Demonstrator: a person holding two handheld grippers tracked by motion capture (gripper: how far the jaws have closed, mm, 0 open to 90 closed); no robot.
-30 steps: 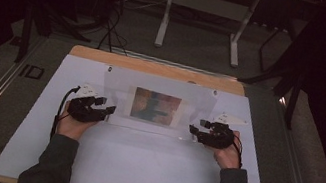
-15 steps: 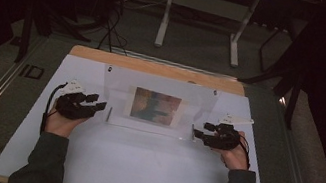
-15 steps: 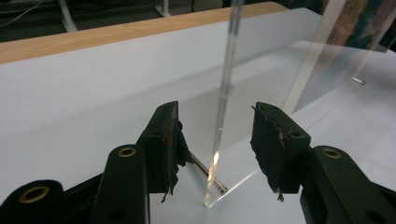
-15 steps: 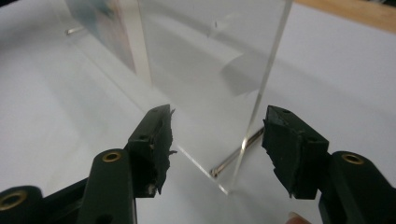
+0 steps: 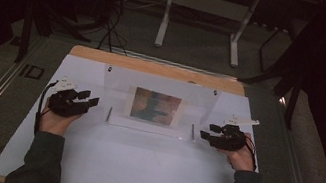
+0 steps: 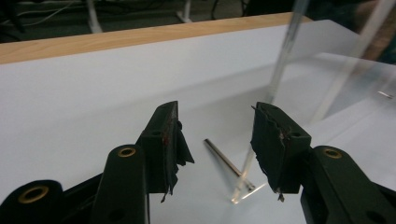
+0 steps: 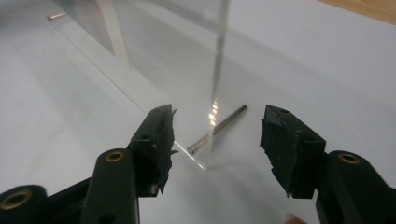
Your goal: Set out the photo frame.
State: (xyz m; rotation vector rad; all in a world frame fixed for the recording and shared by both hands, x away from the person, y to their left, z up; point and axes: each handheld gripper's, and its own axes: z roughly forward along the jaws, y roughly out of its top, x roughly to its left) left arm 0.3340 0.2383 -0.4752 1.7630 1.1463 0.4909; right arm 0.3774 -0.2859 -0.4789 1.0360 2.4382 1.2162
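On white table sheet, clear upright acrylic picture frame, long axis across, picture facing the person. Flanking it, left gripper and right gripper. Both jaws wide open, holding nothing, left having just been closing slightly.

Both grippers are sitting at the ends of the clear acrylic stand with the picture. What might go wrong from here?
The left gripper and right gripper are open beside the stand, gripping nothing. Uneven closing might tilt or skid the clear upright panel. Its edges are hard to see, so a jaw might hit the thin metal pin at the right corner or the other pin instead.
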